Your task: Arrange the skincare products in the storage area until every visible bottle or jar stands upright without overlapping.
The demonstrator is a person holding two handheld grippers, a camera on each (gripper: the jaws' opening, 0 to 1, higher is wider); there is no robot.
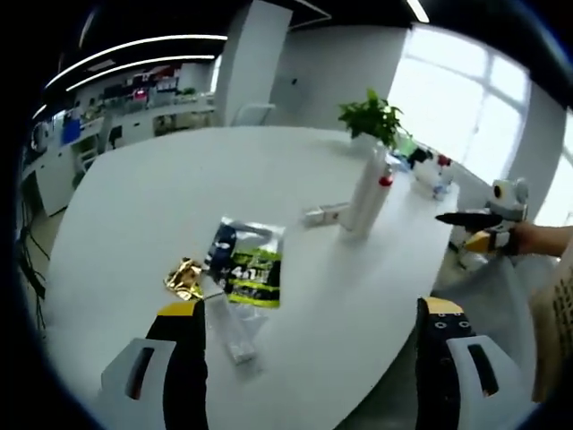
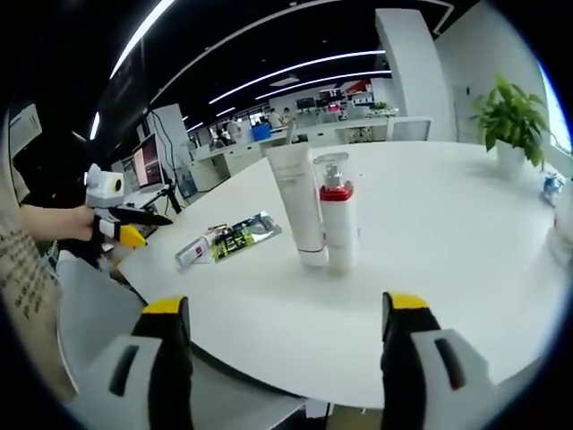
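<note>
Both the left tongs [image 1: 309, 336] and right tongs [image 2: 282, 336] hang wide open and empty off the bench [image 2: 448, 233] edge, while the white tube [image 2: 298, 202] and red-collared pump bottle [image 2: 337, 215] stand upright, touching, mid-bench, and the small box [image 2: 191, 252] and printed sachet [image 1: 246, 264] lie flat, seemingly unsorted.

An open-plan office: a large white round worktop [image 2: 448, 233], rows of desks with monitors [image 2: 148, 161] behind, long ceiling light strips [image 2: 295, 67], a potted plant [image 2: 510, 112], and big windows [image 1: 457, 81].
</note>
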